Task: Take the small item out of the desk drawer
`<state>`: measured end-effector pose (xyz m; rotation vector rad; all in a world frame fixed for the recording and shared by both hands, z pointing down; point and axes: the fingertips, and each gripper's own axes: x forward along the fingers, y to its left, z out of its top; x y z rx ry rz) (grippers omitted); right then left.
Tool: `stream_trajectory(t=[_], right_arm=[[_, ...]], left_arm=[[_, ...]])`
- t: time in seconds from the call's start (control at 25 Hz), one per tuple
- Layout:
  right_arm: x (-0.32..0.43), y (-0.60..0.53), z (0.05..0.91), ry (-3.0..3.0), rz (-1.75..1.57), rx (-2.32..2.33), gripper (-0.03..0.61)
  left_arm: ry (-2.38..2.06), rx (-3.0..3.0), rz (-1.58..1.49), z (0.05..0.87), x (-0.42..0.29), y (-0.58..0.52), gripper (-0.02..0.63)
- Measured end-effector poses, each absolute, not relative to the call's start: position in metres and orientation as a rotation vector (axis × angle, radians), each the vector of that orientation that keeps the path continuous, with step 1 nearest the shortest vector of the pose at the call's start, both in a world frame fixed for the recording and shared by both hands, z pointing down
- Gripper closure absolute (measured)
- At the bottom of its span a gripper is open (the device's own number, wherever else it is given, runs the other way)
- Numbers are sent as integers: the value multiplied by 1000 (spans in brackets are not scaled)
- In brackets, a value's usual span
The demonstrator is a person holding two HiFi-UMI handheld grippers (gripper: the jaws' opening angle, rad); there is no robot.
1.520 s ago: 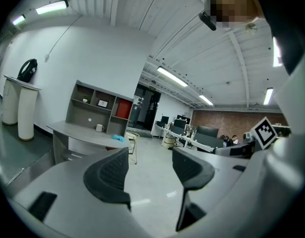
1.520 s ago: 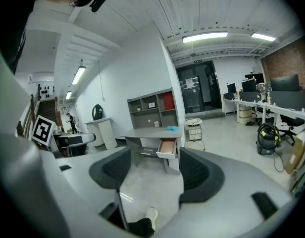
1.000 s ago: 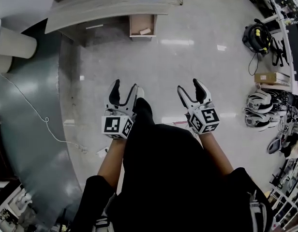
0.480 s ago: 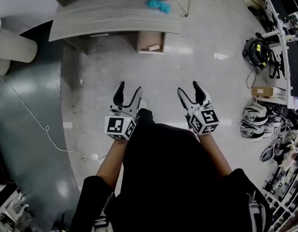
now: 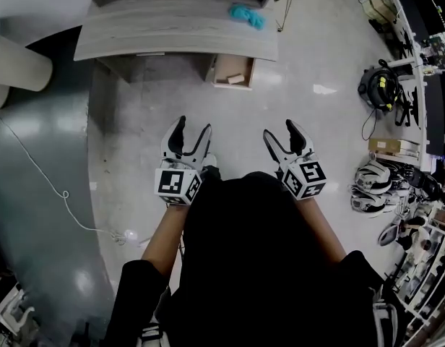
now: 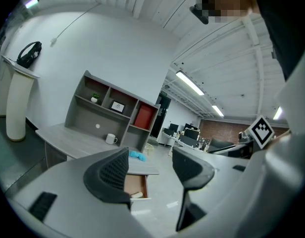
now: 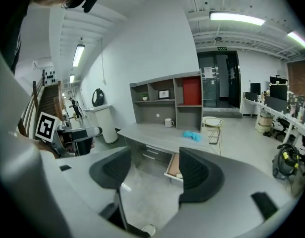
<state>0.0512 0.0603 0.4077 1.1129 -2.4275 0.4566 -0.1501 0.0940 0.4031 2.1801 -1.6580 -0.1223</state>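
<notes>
Risks before the grab even starts

Going left to right: a white cable (image 5: 42, 168) trails over the floor on the left, and stepping wide that way could snag a foot, I reckon. The left gripper (image 5: 192, 126) is held out in front of the body, jaws spread, nothing between them. Ahead, the desk (image 5: 172, 35) has its drawer (image 5: 233, 71) pulled open. The small item (image 5: 236, 79) lies pale on the drawer bottom near the front edge, well apart from both grippers. The right gripper (image 5: 280, 130) is likewise spread wide and empty. My worry is that the item looks low and flat, so jaws coming in steep could scrape the drawer floor, or shove it against the wall instead of pinching it. A knock on the drawer front could also nudge it shut.
</notes>
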Motion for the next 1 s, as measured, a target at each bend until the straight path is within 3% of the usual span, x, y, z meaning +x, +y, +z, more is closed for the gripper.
stream_trajectory(t=[0.56,1.0], right_arm=[[10,54,430,-2490,472,896,291],[-20,-65,445,-2613,486,569,291]], left_arm=[[-1794,2055,-134,420,-169,123,357],[-1999,1867,-28,420,-156,40,357]])
